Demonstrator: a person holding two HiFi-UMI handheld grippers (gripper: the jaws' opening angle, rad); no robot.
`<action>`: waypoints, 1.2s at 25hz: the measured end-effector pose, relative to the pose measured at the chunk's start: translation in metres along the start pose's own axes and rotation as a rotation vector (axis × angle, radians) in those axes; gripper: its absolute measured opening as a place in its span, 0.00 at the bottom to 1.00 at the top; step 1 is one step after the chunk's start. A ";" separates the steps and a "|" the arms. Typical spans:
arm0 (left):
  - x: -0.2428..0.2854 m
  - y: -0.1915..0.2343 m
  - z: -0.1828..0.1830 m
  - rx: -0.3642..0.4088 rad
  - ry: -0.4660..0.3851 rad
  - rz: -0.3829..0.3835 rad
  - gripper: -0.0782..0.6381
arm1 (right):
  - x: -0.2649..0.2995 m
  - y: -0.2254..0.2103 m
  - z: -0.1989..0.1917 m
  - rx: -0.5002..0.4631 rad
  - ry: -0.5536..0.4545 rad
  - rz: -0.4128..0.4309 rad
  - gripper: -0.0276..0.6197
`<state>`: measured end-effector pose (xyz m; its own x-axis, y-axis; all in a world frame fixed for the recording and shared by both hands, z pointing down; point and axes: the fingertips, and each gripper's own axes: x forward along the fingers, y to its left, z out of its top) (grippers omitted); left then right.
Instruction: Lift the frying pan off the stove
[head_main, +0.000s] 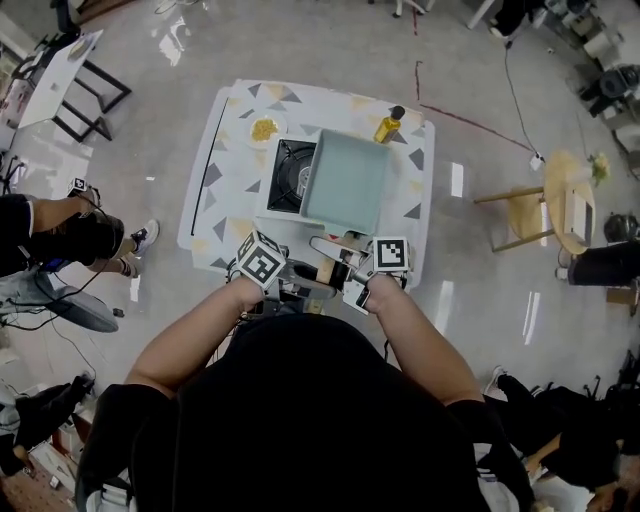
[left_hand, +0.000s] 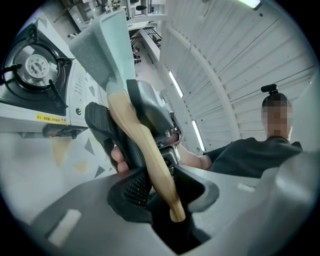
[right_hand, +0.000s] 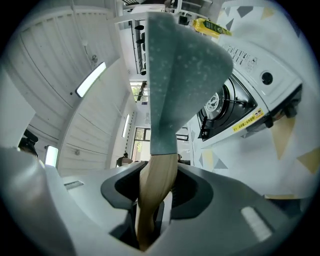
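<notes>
Frying pan (head_main: 345, 180) (left_hand: 102, 47) (right_hand: 175, 65), the only one here, square and pale teal, hangs above the single stove (head_main: 285, 175) (left_hand: 35, 75) (right_hand: 240, 95). From the head view it covers the stove's right half and leaves the one burner showing. In both gripper views we see a gap between its speckled underside and the burner grate, so nothing of it touches the stove. Its one wooden handle (head_main: 325, 271) (left_hand: 145, 150) (right_hand: 157, 185) reaches out past the stove's near edge, and we count two grippers on it. The right gripper (head_main: 345, 275) (right_hand: 155, 200) (left_hand: 135, 130) has its jaws pressed on the handle, nearer the stove. The left gripper (head_main: 300, 275) (left_hand: 165, 195) has its jaws closed on the handle's tip, farther from the stove (its left pad plainly lies against the wood). Stove and pan sit over one table (head_main: 230, 200) with a triangle pattern. Beyond the stove's far right corner stands one yellow bottle (head_main: 388, 124) (right_hand: 212, 27). Beyond its far left corner sits one small plate (head_main: 265, 129) of yellow food.
</notes>
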<state>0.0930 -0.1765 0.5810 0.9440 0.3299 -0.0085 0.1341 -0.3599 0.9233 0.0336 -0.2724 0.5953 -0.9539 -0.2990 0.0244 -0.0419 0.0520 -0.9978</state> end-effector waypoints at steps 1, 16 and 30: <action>0.002 -0.002 -0.001 0.005 0.000 -0.001 0.31 | -0.002 0.002 -0.002 -0.005 -0.003 0.001 0.31; 0.035 -0.050 -0.039 0.083 0.015 -0.004 0.31 | -0.037 0.035 -0.052 -0.082 -0.022 -0.008 0.31; 0.055 -0.071 -0.065 0.124 0.017 0.022 0.31 | -0.055 0.052 -0.084 -0.131 -0.014 0.022 0.31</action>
<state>0.1160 -0.0759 0.5402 0.9421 0.3349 0.0191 0.1502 -0.4719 0.8688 0.0589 -0.1736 0.5477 -0.9507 -0.3100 0.0012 -0.0606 0.1823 -0.9814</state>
